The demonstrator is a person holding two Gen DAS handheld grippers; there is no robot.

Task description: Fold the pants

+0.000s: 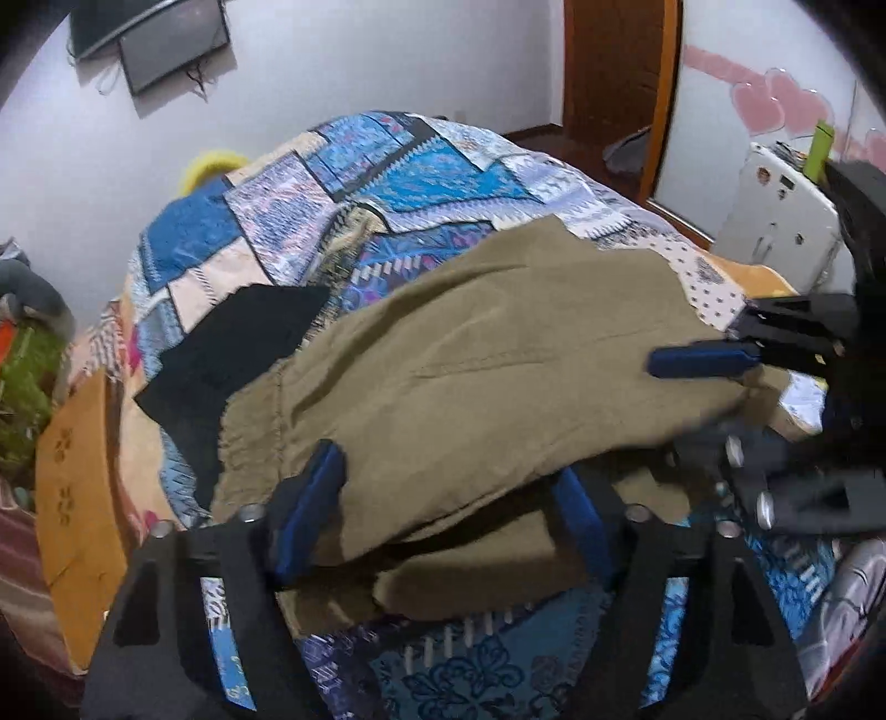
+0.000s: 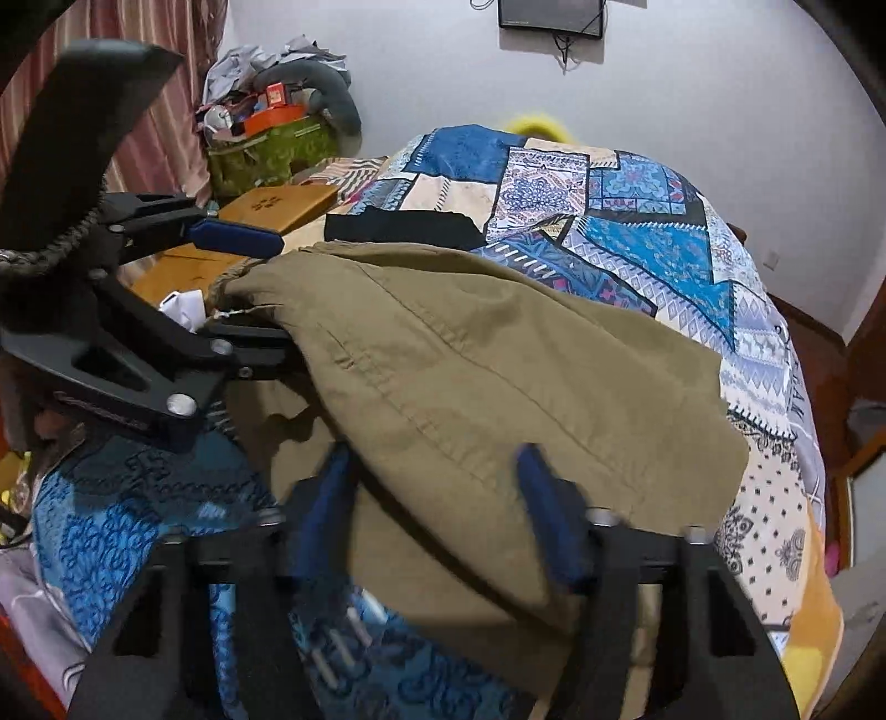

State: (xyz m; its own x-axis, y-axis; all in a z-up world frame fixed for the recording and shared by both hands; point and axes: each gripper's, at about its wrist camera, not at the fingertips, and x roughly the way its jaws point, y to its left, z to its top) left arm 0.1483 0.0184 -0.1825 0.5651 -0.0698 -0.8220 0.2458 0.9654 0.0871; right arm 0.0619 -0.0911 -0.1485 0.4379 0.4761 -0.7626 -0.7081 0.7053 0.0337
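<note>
Khaki pants (image 1: pixel 470 354) draped between left tool (image 1: pixel 443 498) fingers, right tool (image 2: pixel 437 487) alongside

- The near edge of the khaki pants (image 1: pixel 470 343) was blurred in both views, so its fold lines could not be read.
- Draped over the pants, the left gripper (image 1: pixel 443 498) had its right finger mostly hidden under cloth; whether it pinched fabric could not be told.
- The right gripper (image 2: pixel 437 498) was blurred at its fingertips, and the cloth between them hid any grip.
- Beyond the pants, a black garment (image 1: pixel 243 343) lay partly covered by them.
- The wall screen (image 2: pixel 551 14) above the pants was cut off by the picture's top edge.
</note>
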